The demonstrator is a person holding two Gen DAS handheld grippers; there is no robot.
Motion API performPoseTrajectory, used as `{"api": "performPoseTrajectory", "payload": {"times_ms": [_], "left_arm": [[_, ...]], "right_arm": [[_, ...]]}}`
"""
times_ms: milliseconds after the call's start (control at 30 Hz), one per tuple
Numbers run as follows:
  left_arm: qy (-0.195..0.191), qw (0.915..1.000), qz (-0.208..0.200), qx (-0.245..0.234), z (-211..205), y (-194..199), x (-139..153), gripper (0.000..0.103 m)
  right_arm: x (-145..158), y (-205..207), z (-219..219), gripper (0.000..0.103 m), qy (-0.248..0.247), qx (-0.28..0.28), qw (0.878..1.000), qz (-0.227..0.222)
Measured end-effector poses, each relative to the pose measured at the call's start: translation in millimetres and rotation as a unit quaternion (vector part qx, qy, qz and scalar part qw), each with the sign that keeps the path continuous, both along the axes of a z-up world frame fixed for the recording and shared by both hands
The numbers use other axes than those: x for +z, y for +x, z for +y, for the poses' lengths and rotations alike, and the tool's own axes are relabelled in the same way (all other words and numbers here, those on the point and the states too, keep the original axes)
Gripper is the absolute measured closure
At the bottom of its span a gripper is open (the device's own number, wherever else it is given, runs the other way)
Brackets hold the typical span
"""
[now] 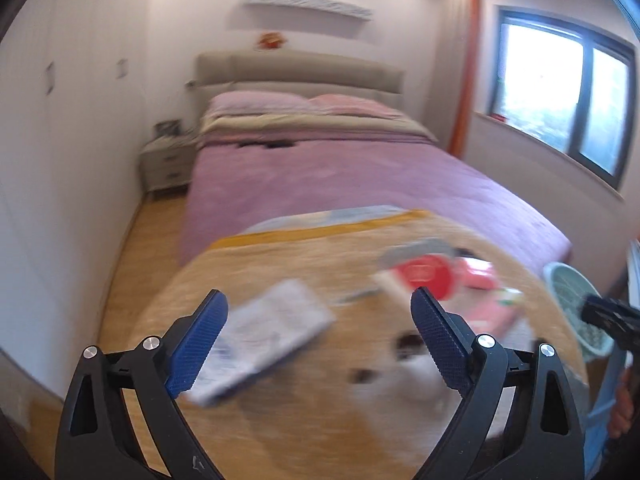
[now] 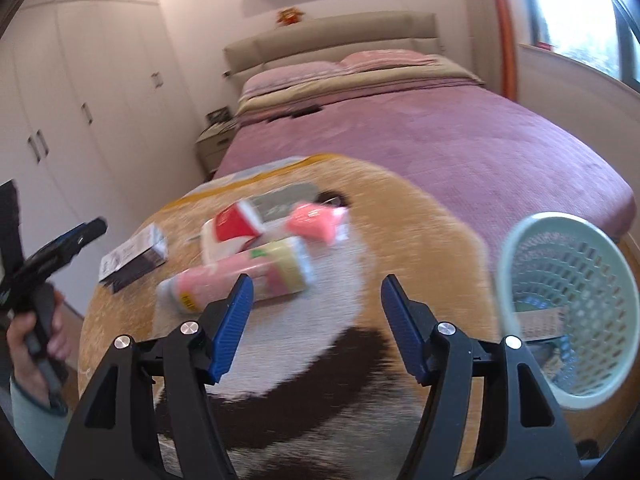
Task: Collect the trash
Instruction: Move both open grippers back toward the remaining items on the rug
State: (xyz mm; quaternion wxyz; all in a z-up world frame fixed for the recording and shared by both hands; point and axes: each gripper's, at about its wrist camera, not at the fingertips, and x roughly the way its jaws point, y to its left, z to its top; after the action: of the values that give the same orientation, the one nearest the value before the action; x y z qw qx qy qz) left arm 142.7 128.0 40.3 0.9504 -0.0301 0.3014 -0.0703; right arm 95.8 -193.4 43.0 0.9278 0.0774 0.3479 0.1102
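Trash lies on a round tan, white and brown furry surface [image 2: 360, 220]. A white and dark box [image 2: 134, 256] lies at its left; it also shows in the left wrist view [image 1: 264, 336]. A pink and yellow tube pack [image 2: 240, 276], a red and white carton [image 2: 234, 226], a pink wrapper [image 2: 316, 220] and a grey pack [image 2: 284, 200] lie further in. A pale green mesh basket [image 2: 568, 304] with some items inside stands at the right. My right gripper [image 2: 316, 320] is open and empty above the surface, near the tube pack. My left gripper [image 1: 320, 340] is open and empty above the box.
A bed with a purple cover [image 1: 340, 176] stands behind the furry surface. A nightstand [image 1: 166, 162] and white wardrobes [image 2: 80, 100] are to the left. A window [image 1: 560, 96] is at the right. The floor is wood [image 1: 136, 264].
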Motion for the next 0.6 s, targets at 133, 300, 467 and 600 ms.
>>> {"api": "performPoseTrajectory", "payload": {"times_ms": [133,300,467,600], "left_arm": [[-0.002,0.9995,0.03,0.009,41.0,23.2,-18.5,0.013],[0.015,0.9982,0.055,-0.016,49.6,46.0,-39.8,0.013],[0.009,0.996,0.079,-0.041,50.7,54.2,-57.2,0.013],[-0.018,0.9931,0.091,-0.071,50.7,41.8,-60.3,0.014]], "right_arm": [[-1.4,7.5,22.7,0.04,0.004,0.025,1.0,0.007],[0.8,8.0,45.2,0.04,-0.006,0.038,0.999,0.005],[-0.9,14.1,66.3,0.04,-0.015,0.045,0.999,0.007],[-8.0,27.1,77.7,0.028,0.001,0.019,0.999,0.03]]}}
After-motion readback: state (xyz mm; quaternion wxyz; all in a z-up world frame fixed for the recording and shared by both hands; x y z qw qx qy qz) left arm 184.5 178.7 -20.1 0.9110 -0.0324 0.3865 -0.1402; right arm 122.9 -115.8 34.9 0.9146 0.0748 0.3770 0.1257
